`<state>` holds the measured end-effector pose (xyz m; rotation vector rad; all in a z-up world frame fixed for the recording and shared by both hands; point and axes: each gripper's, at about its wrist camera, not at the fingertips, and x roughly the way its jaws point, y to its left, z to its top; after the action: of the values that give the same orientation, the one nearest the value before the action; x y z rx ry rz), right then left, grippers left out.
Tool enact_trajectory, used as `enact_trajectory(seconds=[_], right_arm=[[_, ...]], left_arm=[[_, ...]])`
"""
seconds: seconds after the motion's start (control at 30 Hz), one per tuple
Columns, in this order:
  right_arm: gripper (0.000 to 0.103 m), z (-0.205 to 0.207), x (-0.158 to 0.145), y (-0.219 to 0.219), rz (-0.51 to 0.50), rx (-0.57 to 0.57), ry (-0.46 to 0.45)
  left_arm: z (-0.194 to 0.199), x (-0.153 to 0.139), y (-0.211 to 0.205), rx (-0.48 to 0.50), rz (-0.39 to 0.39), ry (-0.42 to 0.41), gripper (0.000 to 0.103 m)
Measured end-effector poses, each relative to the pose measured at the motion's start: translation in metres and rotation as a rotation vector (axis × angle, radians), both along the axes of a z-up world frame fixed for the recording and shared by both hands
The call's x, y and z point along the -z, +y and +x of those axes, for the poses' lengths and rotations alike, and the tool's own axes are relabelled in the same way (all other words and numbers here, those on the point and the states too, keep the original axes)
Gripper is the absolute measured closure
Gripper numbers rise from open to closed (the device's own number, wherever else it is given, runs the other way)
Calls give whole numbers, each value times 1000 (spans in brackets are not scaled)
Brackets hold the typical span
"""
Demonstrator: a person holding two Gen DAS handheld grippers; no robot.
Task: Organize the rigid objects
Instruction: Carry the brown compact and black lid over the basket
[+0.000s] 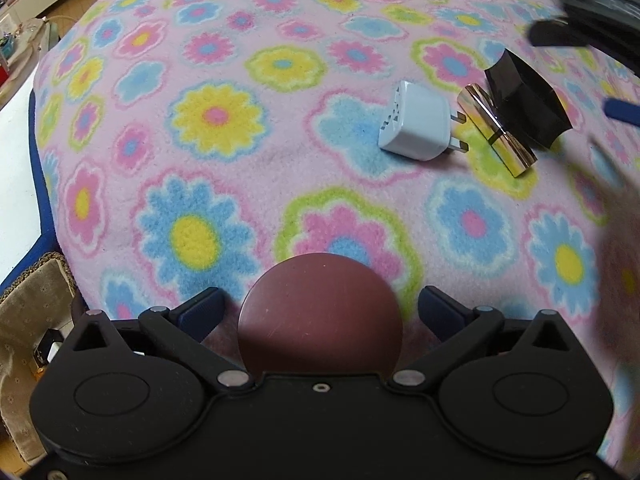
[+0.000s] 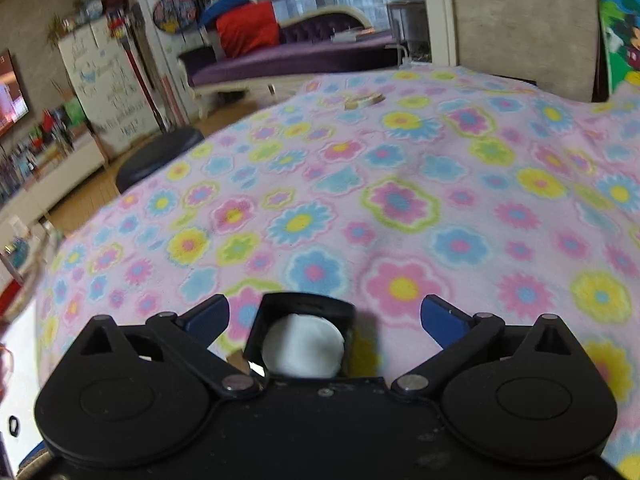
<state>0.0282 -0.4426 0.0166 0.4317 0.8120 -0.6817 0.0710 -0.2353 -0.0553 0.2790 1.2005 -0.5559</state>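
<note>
One maroon disc (image 1: 320, 316), one white plug adapter (image 1: 416, 128), one gold tube (image 1: 496, 132), one black box (image 1: 528, 104).

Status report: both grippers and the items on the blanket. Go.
Left gripper open, maroon disc loose between fingers. Right gripper open, black box below. Adapter, gold bar grouped. Nothing blocking.

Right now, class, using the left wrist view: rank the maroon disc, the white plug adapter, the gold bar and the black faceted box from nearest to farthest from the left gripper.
1. Maroon disc: lying between the open fingers of the left gripper.
2. White plug adapter: ahead, to the right.
3. Gold bar: just right of the adapter.
4. Black faceted box: behind the bar, farthest right.
</note>
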Motion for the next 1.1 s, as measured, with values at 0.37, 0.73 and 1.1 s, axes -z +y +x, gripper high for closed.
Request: enact_trajectory(seconds=[0.37,0.73,1.1], right_arm=[[38,22,30,9,42,-3,207],[38,-48,-31,25,48,57,208],[38,-50,-58,171,11,-298,176]], left_arm=[[-15,-13,6,44,-31,-31,32],[-30,-48,42,-46,-74,-40,32],[-10,-102,174,-343,-1,-120,32]])
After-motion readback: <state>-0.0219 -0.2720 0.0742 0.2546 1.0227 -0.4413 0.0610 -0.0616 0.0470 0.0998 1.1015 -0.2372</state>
